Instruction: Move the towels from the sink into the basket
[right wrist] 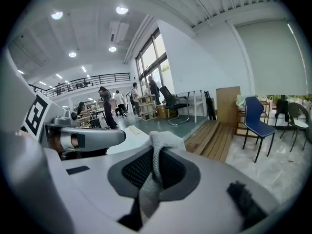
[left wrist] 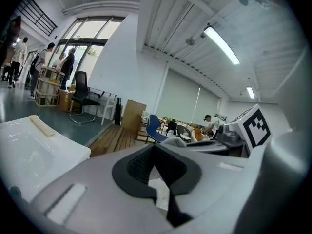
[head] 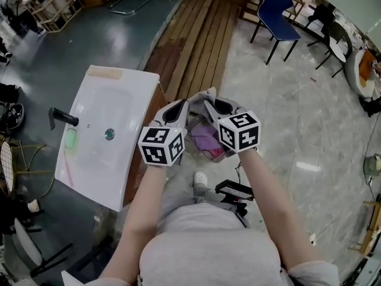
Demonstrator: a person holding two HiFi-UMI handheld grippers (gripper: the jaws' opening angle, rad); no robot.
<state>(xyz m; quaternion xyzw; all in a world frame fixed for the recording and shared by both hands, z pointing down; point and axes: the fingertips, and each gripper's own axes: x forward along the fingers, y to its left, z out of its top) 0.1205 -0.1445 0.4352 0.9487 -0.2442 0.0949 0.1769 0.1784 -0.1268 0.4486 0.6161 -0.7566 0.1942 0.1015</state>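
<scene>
Left gripper (head: 176,111) and right gripper (head: 215,107) both pinch thin towel (head: 199,99) edges; I could drop it short of the basket (head: 215,155).

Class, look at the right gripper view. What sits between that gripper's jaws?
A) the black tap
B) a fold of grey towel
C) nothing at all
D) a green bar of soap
B: the right gripper view shows the right gripper with its jaws closed on a strip of grey towel that sticks up from between them.

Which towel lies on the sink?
The beige folded towel, on the far rim of the sink; the grey towel is held in the air, off the sink.
</scene>
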